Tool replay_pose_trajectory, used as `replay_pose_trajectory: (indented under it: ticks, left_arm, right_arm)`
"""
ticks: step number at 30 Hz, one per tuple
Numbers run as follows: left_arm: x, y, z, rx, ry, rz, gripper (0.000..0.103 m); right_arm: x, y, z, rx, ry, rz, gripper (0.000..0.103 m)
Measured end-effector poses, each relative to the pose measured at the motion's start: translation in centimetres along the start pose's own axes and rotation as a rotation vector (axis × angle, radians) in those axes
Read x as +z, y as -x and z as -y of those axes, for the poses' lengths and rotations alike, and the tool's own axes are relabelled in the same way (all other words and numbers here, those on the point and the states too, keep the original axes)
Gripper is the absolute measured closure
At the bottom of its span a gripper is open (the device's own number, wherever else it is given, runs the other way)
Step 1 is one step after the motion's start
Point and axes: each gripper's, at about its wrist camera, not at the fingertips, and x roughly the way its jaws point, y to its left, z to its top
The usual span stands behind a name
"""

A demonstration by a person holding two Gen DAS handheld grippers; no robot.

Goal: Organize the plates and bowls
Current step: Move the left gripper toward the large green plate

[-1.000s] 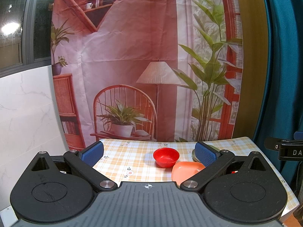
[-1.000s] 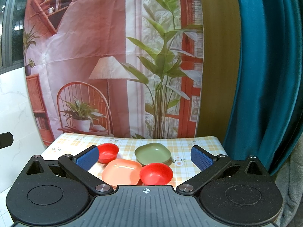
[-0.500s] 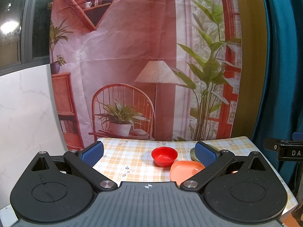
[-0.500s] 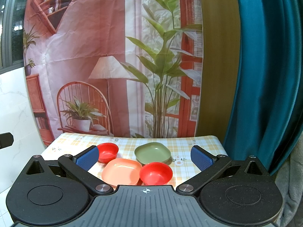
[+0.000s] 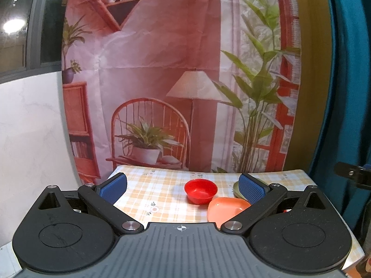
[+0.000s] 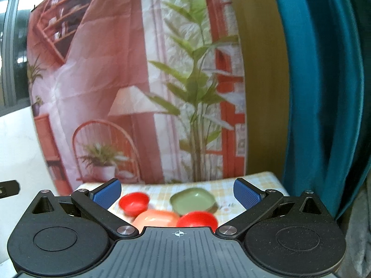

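Left gripper (image 5: pixel 182 186): jaws wide — empty.
Right gripper (image 6: pixel 177 191): jaws wide — empty.
Round red plastic bowl (image 5: pixel 200 191): touching orange square plastic plate (image 5: pixel 226 209), mid-table.

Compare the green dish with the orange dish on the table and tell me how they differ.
The green dish is olive green; the orange dish is salmon orange. The green dish lies farther back on the checked tablecloth; the orange dish lies nearer the right tool, its front edge hidden behind the tool's body. The green dish looks deeper-walled, the orange dish flatter, though blur limits that. Both are rounded-square, upright and empty.
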Motion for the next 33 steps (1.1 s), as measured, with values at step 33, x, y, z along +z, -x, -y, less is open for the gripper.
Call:
replay_pose_trajectory:
  ticks: [33]
  left_arm:
    - [-8.5, -16.4, -2.5, -0.073, 0.031, -0.221, 0.0]
  right_arm:
    - [-11.5, -16.4, -4.1, 0.093, 0.006, -0.377, 0.018]
